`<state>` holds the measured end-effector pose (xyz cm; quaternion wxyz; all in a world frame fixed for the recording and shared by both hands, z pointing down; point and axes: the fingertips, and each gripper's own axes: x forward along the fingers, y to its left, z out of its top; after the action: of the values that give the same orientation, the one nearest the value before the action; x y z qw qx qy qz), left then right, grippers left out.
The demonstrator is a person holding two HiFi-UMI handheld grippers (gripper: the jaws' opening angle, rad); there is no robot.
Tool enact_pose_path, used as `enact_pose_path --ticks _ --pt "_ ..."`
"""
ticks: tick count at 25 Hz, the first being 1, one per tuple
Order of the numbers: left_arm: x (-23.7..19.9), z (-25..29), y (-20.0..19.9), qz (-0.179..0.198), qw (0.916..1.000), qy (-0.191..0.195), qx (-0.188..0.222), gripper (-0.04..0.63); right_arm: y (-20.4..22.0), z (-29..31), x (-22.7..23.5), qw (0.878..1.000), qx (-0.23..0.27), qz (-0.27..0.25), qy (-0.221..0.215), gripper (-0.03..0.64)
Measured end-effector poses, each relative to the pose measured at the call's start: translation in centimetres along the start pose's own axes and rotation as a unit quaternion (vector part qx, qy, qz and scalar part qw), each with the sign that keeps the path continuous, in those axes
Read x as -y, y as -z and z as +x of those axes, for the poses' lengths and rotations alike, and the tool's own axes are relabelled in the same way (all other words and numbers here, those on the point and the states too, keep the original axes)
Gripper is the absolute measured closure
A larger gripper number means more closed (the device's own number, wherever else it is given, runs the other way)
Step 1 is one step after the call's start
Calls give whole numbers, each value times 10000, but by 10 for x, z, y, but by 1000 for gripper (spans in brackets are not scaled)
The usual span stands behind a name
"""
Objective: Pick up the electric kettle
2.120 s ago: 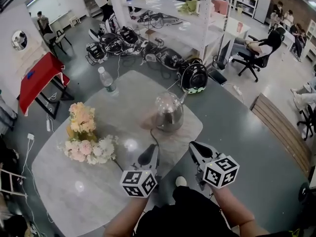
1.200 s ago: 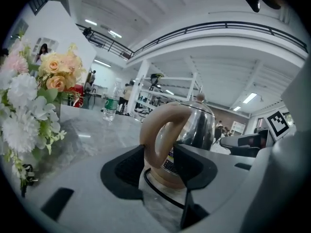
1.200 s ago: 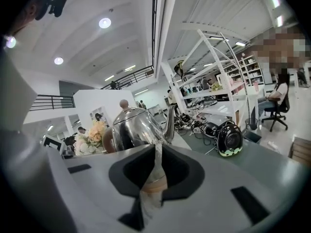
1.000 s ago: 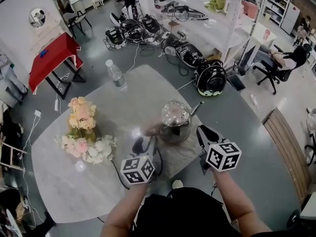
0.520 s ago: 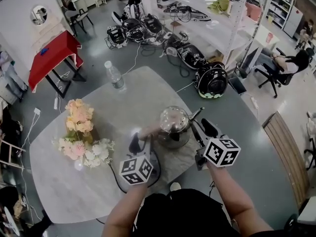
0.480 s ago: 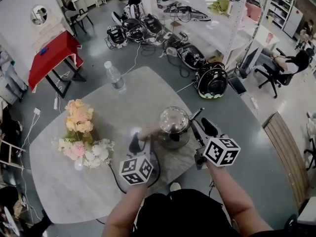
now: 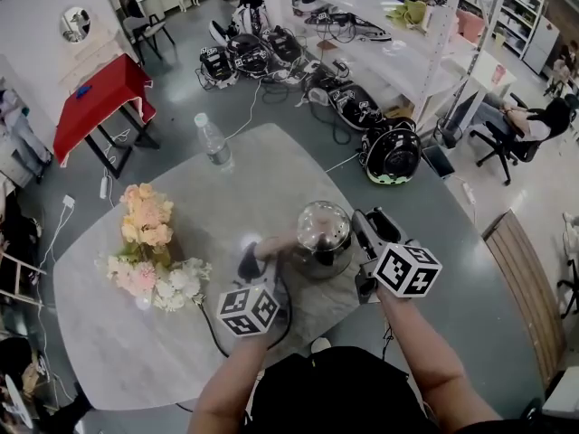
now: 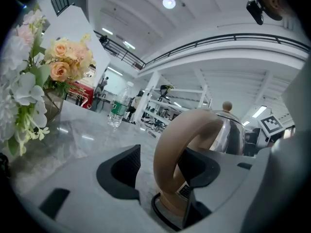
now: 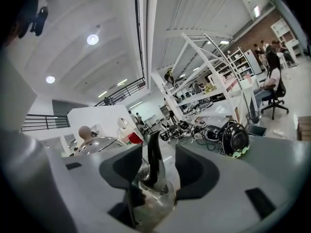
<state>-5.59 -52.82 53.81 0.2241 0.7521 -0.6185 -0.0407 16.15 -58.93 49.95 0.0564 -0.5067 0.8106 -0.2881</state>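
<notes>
Grippers, two, mine.
- Left gripper (image 8: 160, 166): jaws wide, just been opening; the kettle's tan handle (image 8: 177, 152) stands between them, close to the right-hand pad, not clamped.
- Right gripper (image 9: 158, 169): jaws just been opening, now wide; the steel spout (image 9: 154, 159) stands between them, ungripped.

Kettle (image 7: 324, 233), one: upright on the table (image 7: 118, 351), near its front edge, flanked by both grippers.

Cord (image 7: 213, 328), one, black: loops over the table just beside my left gripper.

Flowers (image 7: 149, 251), one arrangement: left of the kettle, well apart.

Bottle (image 7: 213, 141), one: far side of the table.

Helmet (image 7: 391, 152), one: on the floor beyond.
</notes>
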Motion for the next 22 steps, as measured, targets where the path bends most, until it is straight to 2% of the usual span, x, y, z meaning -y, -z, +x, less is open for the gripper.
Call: enact_pose_path --ticks 4,9,13,22 --pt "2 2 0 -75 9999 124 -24 393 1 3 3 10000 -25 10 36 440" --pt "14 3 -3 -185 9994 291 -67 456 -1 1 4 9999 -87 -59 51 478" --pt "11 3 -1 -203 9994 262 -131 459 2 5 -2 9998 -183 -70 -10 529" --pt "12 1 -2 -100 9999 23 -135 471 0 5 -3 9990 -387 -195 -45 528"
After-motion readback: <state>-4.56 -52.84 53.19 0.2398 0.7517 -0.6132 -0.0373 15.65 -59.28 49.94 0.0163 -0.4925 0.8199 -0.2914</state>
